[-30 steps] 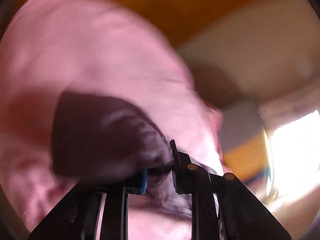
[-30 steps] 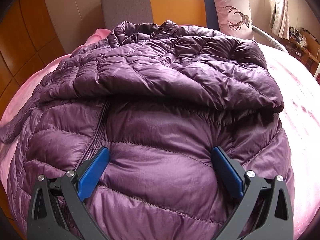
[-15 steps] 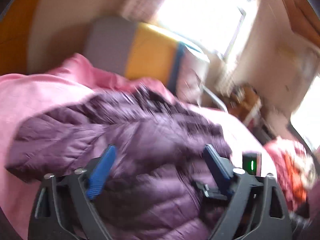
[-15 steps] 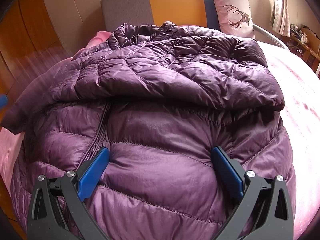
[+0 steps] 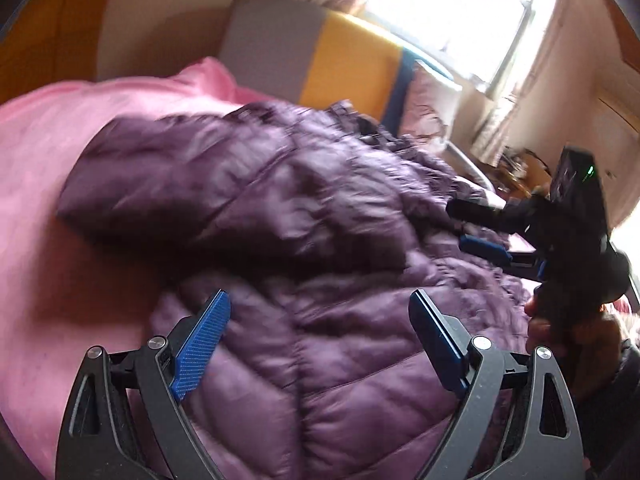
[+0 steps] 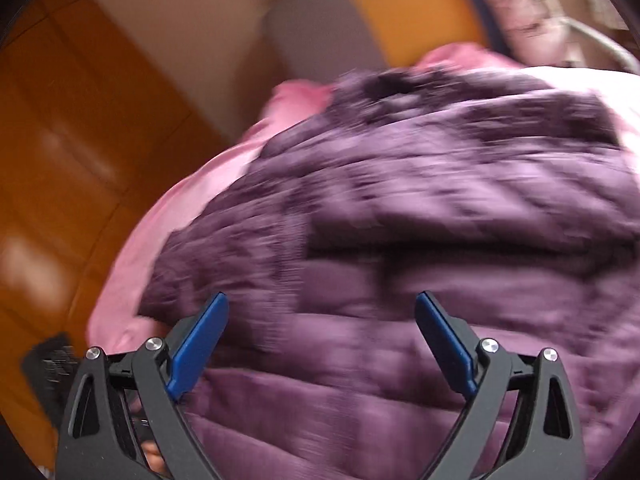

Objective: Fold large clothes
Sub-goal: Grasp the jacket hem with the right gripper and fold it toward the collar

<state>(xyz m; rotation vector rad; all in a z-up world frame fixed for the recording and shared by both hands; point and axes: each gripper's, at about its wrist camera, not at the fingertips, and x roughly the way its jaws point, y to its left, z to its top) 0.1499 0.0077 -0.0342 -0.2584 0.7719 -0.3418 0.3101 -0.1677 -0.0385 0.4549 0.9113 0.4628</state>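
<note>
Now the purple puffer jacket [image 5: 304, 216] lies on the bed's pink sheet [image 5: 48, 152], both sleeves already folded in across the body, so approx. halfway; bottom-to-collar fold not yet done. Left claw [image 5: 320, 340] w/ jaws spread, nothing btwn them, above the hem. Right claw [image 6: 322, 344] has just narrowed slightly, jaws wide apart, empty, over the jacket too.

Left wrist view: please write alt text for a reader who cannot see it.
A purple quilted puffer jacket lies partly folded on a pink bedspread, with the left hand-held gripper open above its near edge, gripping nothing. At the right edge, the right hand-held gripper hovers open over the jacket; a grey-and-yellow headboard and bright window sit behind.
</note>
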